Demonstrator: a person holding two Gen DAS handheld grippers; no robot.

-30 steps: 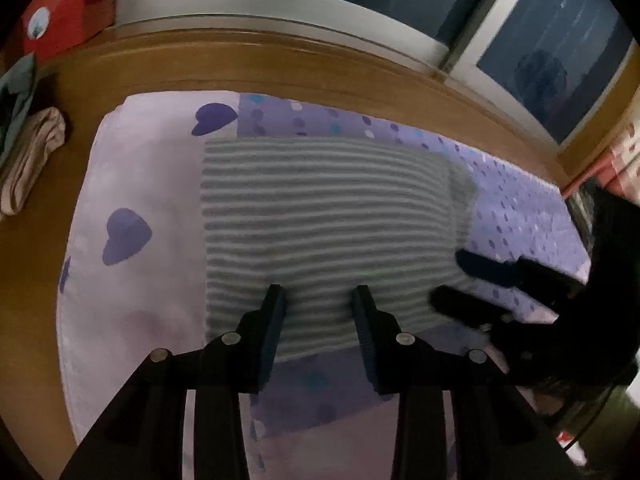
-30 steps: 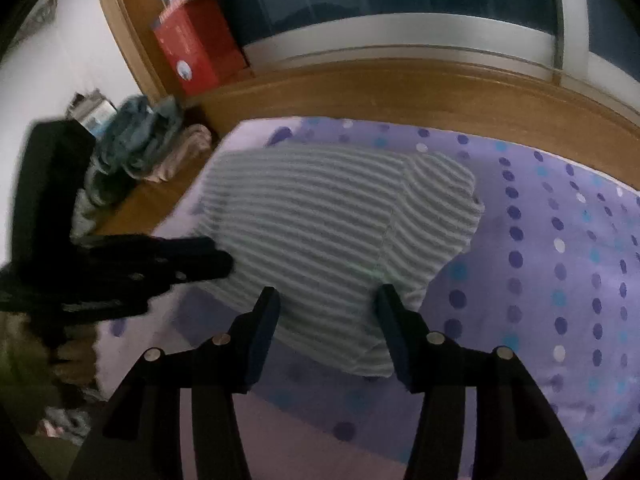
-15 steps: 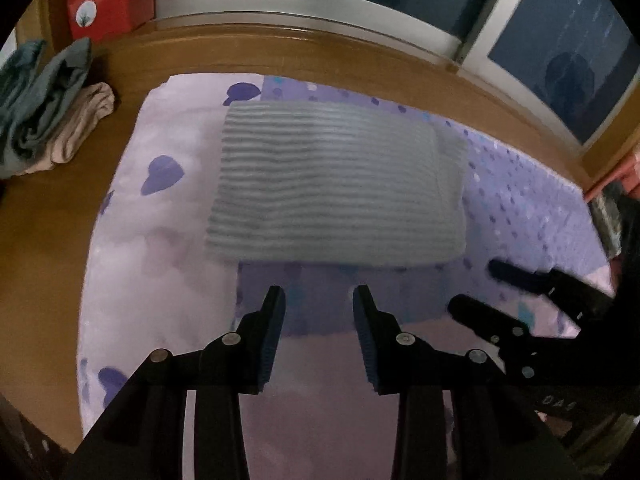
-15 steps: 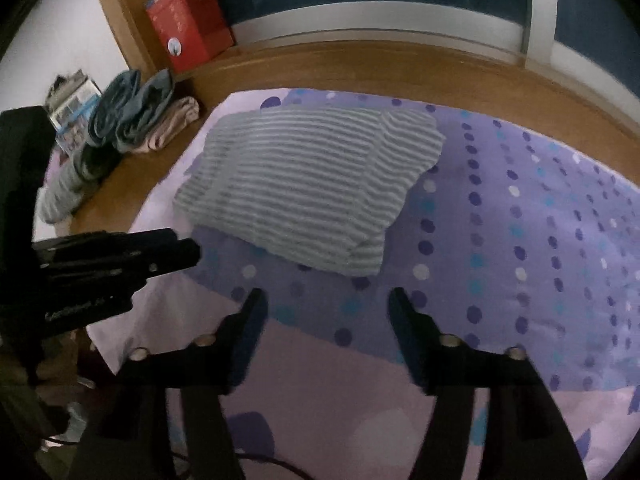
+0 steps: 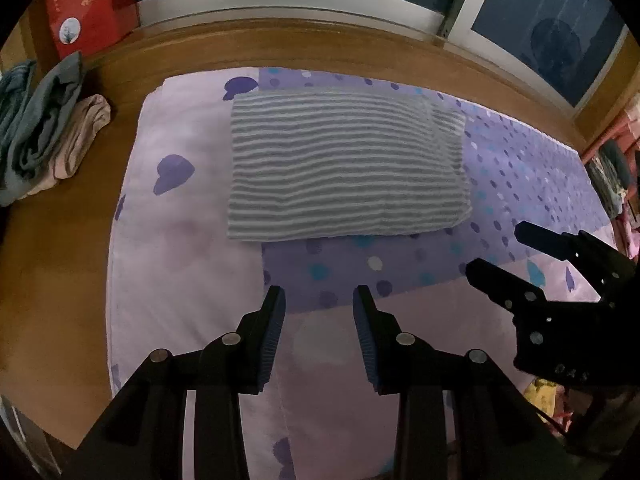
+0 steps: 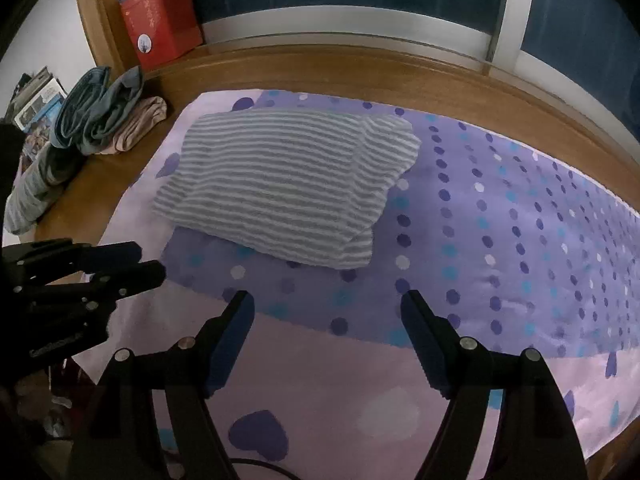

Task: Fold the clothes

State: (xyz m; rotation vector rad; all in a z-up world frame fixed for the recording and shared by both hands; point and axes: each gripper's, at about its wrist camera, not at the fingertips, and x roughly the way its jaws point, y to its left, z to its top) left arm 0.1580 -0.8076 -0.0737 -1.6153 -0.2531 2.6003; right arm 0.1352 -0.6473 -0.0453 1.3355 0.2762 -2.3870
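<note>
Your left claw point(image 5: 319, 300) part-open, empty. Your right claw point(image 6: 327, 300) opening wide, empty. Folded grey-white striped knit garment point(image 5: 344, 172) at 12 o'clock on purple dotted bedspread point(image 5: 520, 184).

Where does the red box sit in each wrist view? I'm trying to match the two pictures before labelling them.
Left wrist view: red box at the top left edge, on the wooden ledge.
Right wrist view: red box upper left, on that ledge by the window frame.
Shared landmark: the folded striped garment, lying on the purple dotted cover in both views.
</note>
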